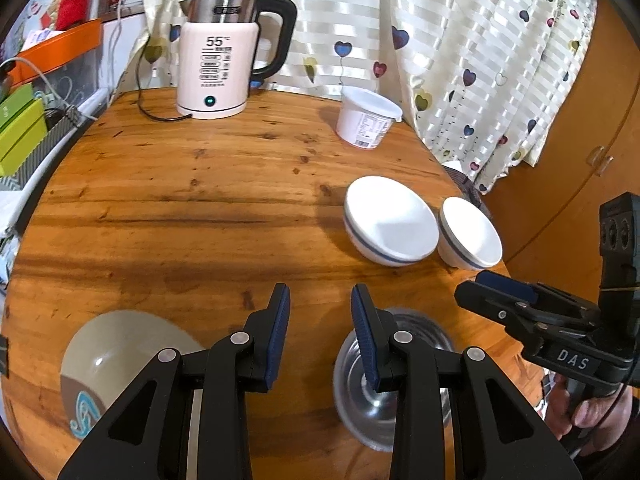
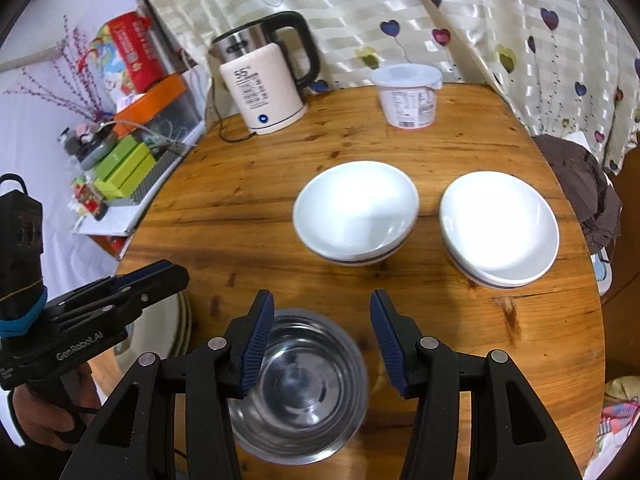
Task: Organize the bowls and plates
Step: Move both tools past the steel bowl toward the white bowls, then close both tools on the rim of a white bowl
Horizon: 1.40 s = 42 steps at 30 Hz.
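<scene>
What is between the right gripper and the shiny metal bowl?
Nothing visible. The right gripper hangs open just above the metal bowl, with only air between them. The two white bowls sit farther back on the table.

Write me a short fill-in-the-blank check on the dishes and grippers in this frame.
1. The number of white bowls standing on the wooden table is ____.
2. The bowl below the right gripper is made of ____.
3. The kettle display shows the number ____.
4. The left gripper holds ____.

Missing words: two; metal; 55; nothing
</scene>
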Each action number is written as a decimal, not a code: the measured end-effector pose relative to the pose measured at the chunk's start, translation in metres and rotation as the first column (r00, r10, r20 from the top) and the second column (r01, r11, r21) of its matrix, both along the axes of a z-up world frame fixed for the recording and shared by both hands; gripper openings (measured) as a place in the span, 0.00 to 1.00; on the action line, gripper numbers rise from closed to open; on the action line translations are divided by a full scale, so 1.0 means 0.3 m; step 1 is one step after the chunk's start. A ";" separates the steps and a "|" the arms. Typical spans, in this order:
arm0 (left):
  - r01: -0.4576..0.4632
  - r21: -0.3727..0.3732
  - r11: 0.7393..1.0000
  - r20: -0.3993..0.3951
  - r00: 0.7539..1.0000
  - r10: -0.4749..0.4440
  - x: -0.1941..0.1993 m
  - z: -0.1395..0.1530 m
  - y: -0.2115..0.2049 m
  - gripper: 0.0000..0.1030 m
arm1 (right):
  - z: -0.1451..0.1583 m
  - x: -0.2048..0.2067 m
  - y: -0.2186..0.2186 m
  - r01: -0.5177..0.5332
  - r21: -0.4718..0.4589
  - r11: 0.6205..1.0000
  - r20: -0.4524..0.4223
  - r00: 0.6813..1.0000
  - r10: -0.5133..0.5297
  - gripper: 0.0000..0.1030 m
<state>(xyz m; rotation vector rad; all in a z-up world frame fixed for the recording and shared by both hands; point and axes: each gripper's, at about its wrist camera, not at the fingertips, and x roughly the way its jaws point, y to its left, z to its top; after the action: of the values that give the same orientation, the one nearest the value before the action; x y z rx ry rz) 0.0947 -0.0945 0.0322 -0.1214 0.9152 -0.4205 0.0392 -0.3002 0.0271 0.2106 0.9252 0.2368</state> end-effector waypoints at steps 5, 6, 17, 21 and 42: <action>0.022 -0.013 1.000 -0.012 1.000 -0.022 0.052 -0.007 -0.048 0.32 | -0.020 0.032 -0.042 0.041 0.021 0.999 -0.010 0.999 -0.041 0.45; 0.026 -0.017 1.000 -0.014 1.000 -0.027 0.064 -0.009 -0.058 0.32 | -0.025 0.038 -0.049 0.048 0.025 0.999 -0.011 0.999 -0.047 0.42; 0.035 -0.062 0.997 -0.065 0.997 -0.039 0.179 -0.047 -0.128 0.32 | -0.081 0.128 -0.111 0.101 0.077 0.992 -0.045 0.994 -0.098 0.32; 0.041 -0.065 0.997 -0.069 0.997 -0.045 0.206 -0.055 -0.153 0.32 | -0.098 0.154 -0.121 0.111 0.088 0.990 -0.054 0.993 -0.106 0.32; 0.081 -0.058 0.995 -0.114 0.990 -0.087 0.309 -0.143 -0.239 0.32 | -0.148 0.245 -0.147 0.131 0.097 0.987 -0.077 0.989 -0.124 0.24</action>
<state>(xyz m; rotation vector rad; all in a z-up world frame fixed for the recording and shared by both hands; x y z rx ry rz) 0.1874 -0.1662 -0.0107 -0.1577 1.0266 -0.5209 0.1126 -0.3442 -0.0174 0.3735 0.9663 0.1590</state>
